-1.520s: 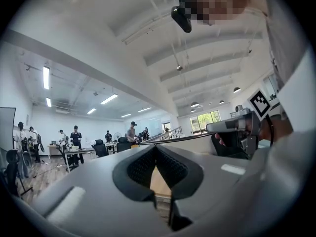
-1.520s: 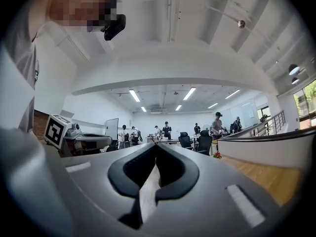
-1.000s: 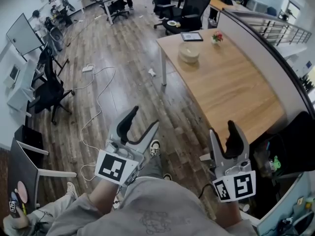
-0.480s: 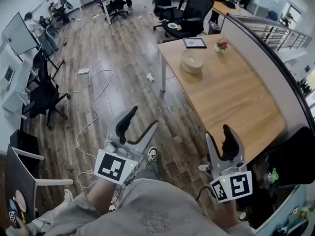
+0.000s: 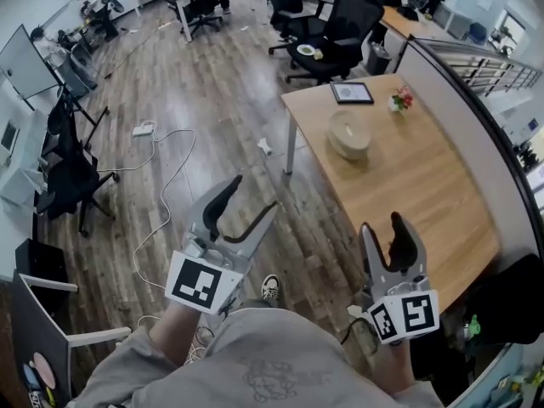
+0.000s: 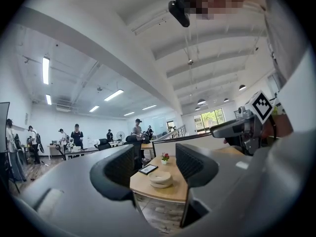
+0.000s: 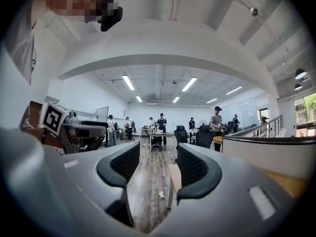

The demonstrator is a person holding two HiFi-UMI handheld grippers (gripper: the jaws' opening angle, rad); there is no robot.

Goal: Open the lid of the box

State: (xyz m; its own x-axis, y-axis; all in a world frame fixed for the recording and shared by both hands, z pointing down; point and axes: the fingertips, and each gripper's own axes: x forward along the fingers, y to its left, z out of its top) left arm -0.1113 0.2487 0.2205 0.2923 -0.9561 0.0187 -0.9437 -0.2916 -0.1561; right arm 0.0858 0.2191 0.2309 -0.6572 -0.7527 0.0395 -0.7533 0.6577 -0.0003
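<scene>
A round cream box (image 5: 349, 134) with its lid on sits at the far end of a wooden table (image 5: 408, 202); it also shows between the jaws in the left gripper view (image 6: 161, 178). My left gripper (image 5: 251, 195) hangs over the floor, well short of the table, open and empty (image 6: 155, 167). My right gripper (image 5: 382, 229) is open and empty too, near the table's front left edge, far from the box (image 7: 152, 169). Neither gripper touches anything.
A framed tablet (image 5: 351, 93) and a small flower pot (image 5: 397, 102) stand behind the box. A grey partition (image 5: 476, 117) runs along the table's right side. Black office chairs (image 5: 340, 24) stand beyond it. A white cable (image 5: 161, 185) lies on the wood floor. People stand at far desks.
The whole view has shifted: the table and box now sit lower and further right in the head view. Both grippers stay open and keep their places in front of the person.
</scene>
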